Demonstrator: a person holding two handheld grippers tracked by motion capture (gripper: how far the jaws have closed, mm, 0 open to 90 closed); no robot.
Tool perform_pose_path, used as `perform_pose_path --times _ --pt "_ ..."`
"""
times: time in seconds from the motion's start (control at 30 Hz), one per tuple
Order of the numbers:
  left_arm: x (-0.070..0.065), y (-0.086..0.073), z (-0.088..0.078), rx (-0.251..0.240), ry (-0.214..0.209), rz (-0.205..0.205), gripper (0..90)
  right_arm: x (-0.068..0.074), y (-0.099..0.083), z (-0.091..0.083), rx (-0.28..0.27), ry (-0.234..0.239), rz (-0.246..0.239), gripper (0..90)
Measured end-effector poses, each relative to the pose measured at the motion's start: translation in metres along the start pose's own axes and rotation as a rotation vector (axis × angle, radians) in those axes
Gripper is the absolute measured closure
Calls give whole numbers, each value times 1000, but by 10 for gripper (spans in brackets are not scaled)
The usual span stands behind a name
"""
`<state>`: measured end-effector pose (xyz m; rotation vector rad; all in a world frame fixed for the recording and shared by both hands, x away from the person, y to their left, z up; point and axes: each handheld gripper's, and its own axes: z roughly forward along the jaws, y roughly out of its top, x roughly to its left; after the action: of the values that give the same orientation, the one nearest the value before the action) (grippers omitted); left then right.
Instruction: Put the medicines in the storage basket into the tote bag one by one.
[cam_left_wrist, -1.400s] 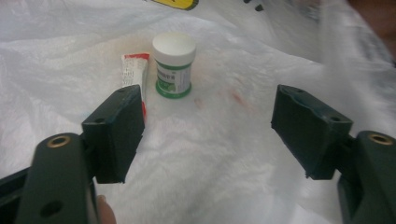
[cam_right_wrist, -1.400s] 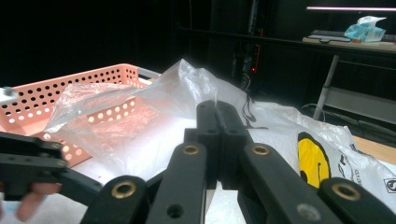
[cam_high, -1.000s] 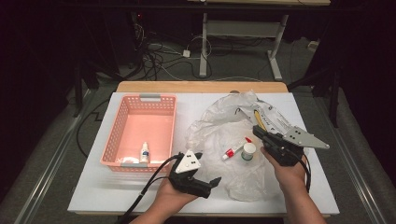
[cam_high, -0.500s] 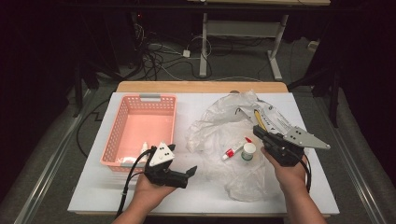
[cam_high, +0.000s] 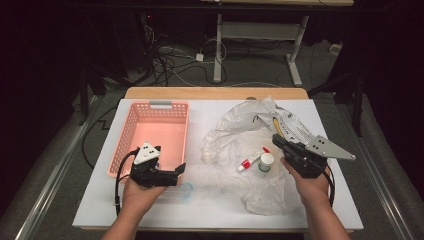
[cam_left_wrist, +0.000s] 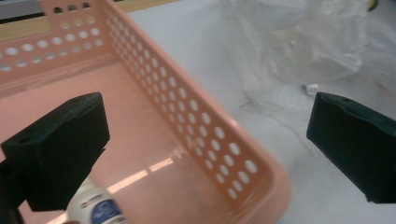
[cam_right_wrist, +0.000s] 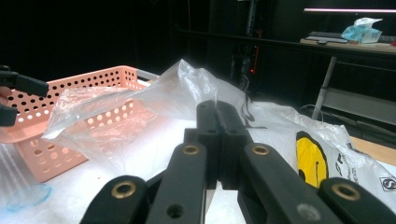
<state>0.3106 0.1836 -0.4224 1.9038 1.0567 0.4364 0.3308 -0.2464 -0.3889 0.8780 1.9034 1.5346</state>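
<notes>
A pink perforated basket (cam_high: 155, 125) stands on the left of the white table. My left gripper (cam_high: 172, 167) is open at its near right corner. In the left gripper view the jaws of this gripper (cam_left_wrist: 205, 140) straddle the basket's right wall (cam_left_wrist: 201, 140), one jaw over the basket floor, the other over the table. A small white bottle with a blue label (cam_left_wrist: 95, 207) lies in the basket below the inner jaw. My right gripper (cam_high: 276, 138) is shut on the film of a clear plastic bag (cam_high: 235, 140), and a fold rises from the jaw tips (cam_right_wrist: 217, 109).
A red-capped tube (cam_high: 250, 161) and a small white-capped bottle (cam_high: 266, 162) lie in the crumpled clear bag. A white bag with a yellow face print (cam_high: 287, 127) lies behind the right gripper. A bluish clear patch (cam_high: 185, 190) lies near the table's front edge. Cables lie on the floor beyond.
My left gripper has moved left from the front middle of the table to the basket's near right corner, now covering the small bottle in the high view. The right gripper has stayed put.
</notes>
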Motion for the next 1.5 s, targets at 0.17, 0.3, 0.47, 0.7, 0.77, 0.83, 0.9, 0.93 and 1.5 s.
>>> perform_pose_path --times 0.17,0.3,0.47,0.7,0.77,0.83,0.9,0.93,1.5 --pt "19 -2 -10 -3 44 -41 0 -1 0 -1 2 -2 0 900" --pt "33 -7 -16 12 69 -76 0 -1 0 -1 1 -3 -4 900" --pt "44 -10 -20 21 97 -99 0 -1 0 -1 0 -4 -2 900" --pt "53 -12 -26 21 108 -117 0 -1 1 -2 -3 -5 -2 900" --pt "53 -11 -26 27 108 -115 0 -1 1 -2 -3 -4 -1 900" --pt "52 -8 -24 40 101 -119 0 -2 1 -2 -5 -5 2 900" --pt "52 -4 -20 77 90 -131 0 -3 1 -2 -6 -6 -2 900" --pt "52 -1 -17 102 93 -126 0 -2 1 -2 -2 -6 8 900" --pt "80 25 23 488 76 -209 138 -4 3 -6 -15 -8 8 900"
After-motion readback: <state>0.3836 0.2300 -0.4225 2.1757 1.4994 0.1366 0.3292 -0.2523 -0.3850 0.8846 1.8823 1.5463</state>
